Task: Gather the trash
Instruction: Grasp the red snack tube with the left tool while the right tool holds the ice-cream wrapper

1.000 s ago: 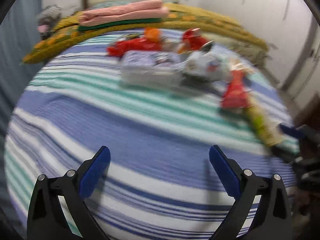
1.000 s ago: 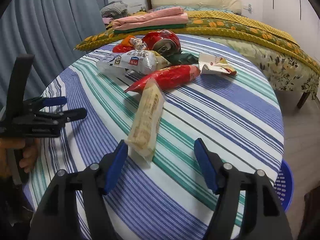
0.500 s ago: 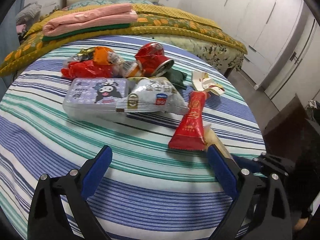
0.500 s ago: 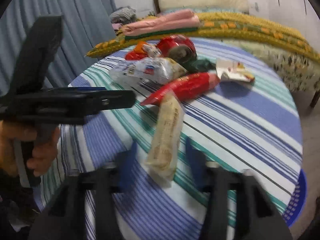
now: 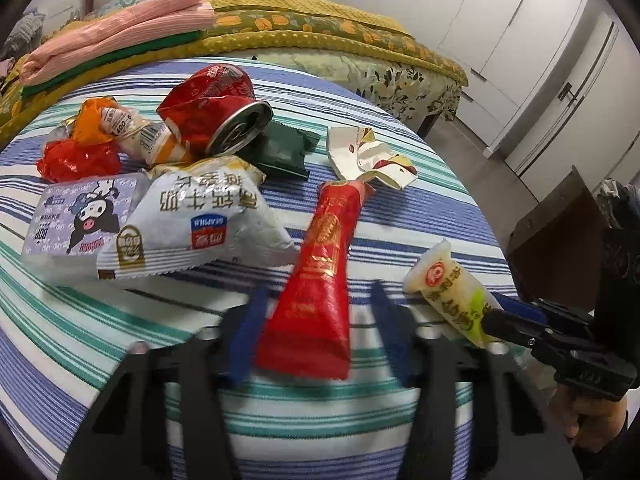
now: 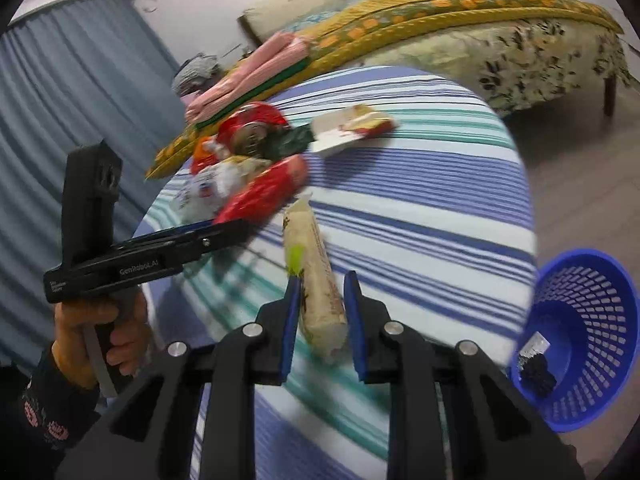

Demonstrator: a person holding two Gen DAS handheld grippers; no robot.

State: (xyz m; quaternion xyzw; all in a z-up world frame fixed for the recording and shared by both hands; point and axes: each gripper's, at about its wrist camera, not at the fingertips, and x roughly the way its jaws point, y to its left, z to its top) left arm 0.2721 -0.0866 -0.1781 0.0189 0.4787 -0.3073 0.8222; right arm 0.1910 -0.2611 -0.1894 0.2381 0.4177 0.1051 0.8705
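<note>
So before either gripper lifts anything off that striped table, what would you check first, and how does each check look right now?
1. Right gripper around the pale yellow wrapper: ok, a finger on each side.
2. Right gripper clamped on it: cannot tell; a gap shows on one side.
3. Left gripper straddling the red packet: ok, not closed yet.
4. Red packet clear of neighbours: not ok, its far end touches the torn white carton.
5. Blue basket within sight for the drop: ok, on the floor beside the table, mouth tilted toward the camera.
6. The two grippers apart: ok, though close.
</note>
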